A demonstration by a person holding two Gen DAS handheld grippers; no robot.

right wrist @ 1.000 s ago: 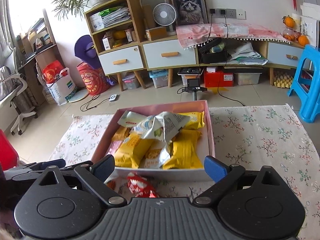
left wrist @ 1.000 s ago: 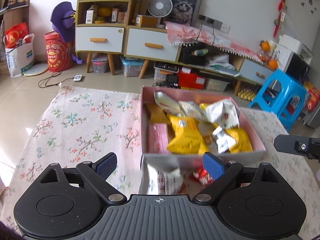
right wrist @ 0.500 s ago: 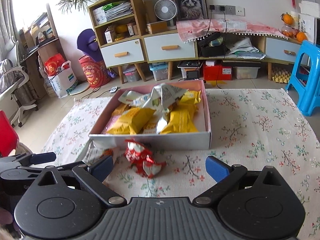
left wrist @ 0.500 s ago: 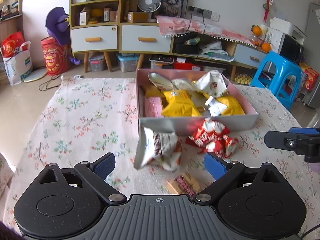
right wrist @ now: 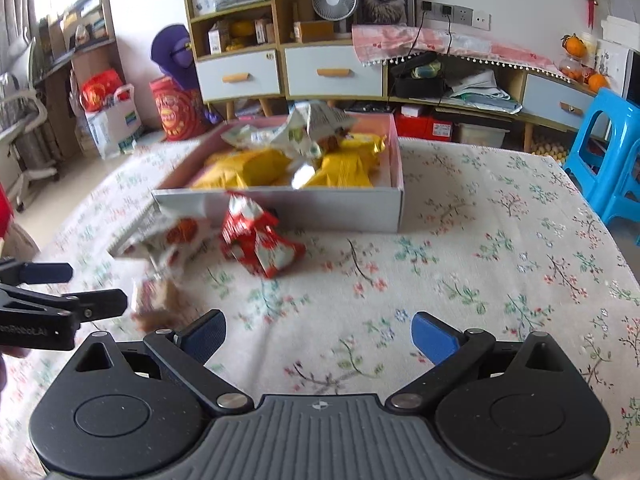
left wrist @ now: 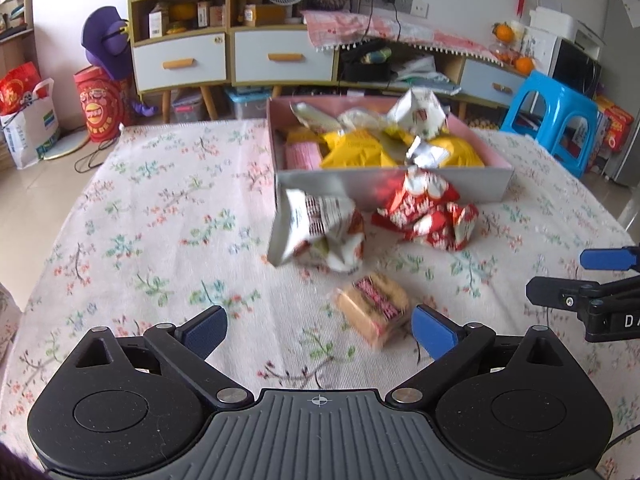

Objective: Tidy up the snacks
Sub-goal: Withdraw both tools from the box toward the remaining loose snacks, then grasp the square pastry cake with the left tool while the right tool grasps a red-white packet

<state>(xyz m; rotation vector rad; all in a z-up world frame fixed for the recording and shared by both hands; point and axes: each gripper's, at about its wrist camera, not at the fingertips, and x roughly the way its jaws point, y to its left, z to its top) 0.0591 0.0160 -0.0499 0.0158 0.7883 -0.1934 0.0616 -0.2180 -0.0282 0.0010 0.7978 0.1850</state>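
Note:
A pink box (left wrist: 392, 190) full of yellow, pink and silver snack packs stands on the floral cloth. Three packs lie in front of it: a white bag (left wrist: 316, 232), a crumpled red bag (left wrist: 428, 212) and a small biscuit pack (left wrist: 374, 308). My left gripper (left wrist: 318, 330) hovers over the cloth, its jaws opening, with the biscuit pack just ahead of its right finger and untouched. My right gripper (right wrist: 318, 332) is open over bare cloth, the red bag (right wrist: 260, 240) ahead of it. Each gripper shows at the edge of the other's view.
The table's floral cloth (right wrist: 480, 260) stretches wide to the right of the box. A blue stool (left wrist: 560, 120) stands past the table's right edge. Cabinets with drawers (left wrist: 280, 56), a fan and floor clutter line the far wall.
Both grippers have drawn back from the box and sunk toward the cloth. The red bag and the biscuit pack have come into full view in front of the box.

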